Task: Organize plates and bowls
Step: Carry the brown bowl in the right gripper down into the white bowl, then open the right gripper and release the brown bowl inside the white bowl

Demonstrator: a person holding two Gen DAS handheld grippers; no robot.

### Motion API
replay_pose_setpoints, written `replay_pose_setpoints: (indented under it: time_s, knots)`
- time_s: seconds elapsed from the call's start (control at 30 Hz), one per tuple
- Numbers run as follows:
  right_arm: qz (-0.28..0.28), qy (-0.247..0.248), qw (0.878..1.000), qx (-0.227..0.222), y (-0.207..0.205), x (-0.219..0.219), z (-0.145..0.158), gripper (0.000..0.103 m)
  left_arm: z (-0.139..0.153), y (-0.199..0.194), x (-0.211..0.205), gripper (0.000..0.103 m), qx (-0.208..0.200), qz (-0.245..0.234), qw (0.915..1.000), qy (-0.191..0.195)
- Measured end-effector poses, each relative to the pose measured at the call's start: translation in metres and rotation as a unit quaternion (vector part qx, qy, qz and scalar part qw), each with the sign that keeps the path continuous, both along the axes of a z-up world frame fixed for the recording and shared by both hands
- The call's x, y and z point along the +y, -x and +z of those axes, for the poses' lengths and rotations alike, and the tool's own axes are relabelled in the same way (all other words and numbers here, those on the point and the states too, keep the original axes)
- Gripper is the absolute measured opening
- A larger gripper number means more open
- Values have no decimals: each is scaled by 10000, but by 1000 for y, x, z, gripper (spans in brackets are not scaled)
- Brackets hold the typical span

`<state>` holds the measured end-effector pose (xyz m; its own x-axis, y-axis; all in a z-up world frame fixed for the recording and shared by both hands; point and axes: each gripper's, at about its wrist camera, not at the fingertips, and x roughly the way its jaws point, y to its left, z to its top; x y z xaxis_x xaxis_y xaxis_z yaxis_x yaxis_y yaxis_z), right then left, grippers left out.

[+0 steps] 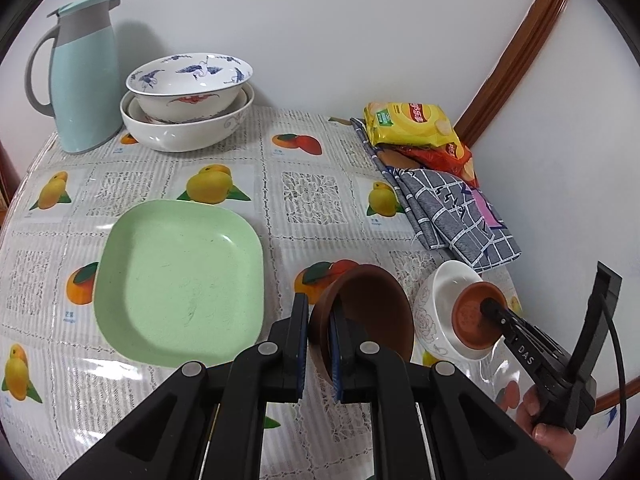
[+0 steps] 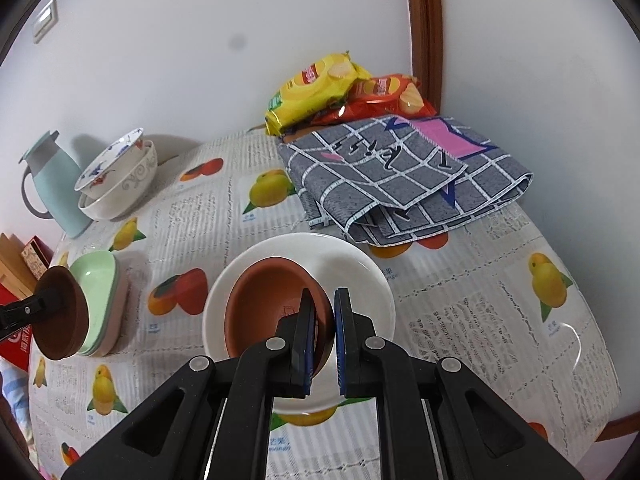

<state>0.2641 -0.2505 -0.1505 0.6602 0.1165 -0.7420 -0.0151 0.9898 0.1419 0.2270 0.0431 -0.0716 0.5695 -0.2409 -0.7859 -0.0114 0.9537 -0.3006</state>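
Observation:
My left gripper point(image 1: 320, 320) is shut on the rim of a dark brown bowl point(image 1: 360, 312), held tilted above the table just right of a green square plate point(image 1: 180, 280). In the right wrist view the same brown bowl point(image 2: 60, 316) hangs beside the green plate stack point(image 2: 102, 292). My right gripper point(image 2: 324, 312) is shut on the rim of a small terracotta bowl point(image 2: 264, 304), which sits tilted inside a white bowl point(image 2: 360, 272). Whether it rests on the white bowl I cannot tell. From the left wrist, the terracotta bowl point(image 1: 474, 316) shows in the white floral bowl point(image 1: 432, 320).
Two nested white patterned bowls point(image 1: 188, 92) and a pale blue jug point(image 1: 80, 76) stand at the back left by the wall. A folded grey checked cloth point(image 2: 400, 176) and snack bags point(image 2: 316, 88) lie at the back right. A hand point(image 1: 548, 432) holds the right gripper's handle.

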Motion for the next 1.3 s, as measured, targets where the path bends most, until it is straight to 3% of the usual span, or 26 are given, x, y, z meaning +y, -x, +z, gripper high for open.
replay_pose_setpoints:
  time_s: [0.67,1.07,1.3]
  knots:
    - [158,108,9986,488,-30,3,-32,9,-14,-19,-11,10,140,-165,9998,-16]
    - [360,1030,9917,682,-39,19,-39,12,-18,-21,-9,10,188,-202,9996,33]
    - [440,1621,9827,781,-40,35,-44,23,-18,-19,-8,10,200,-233,9995,57]
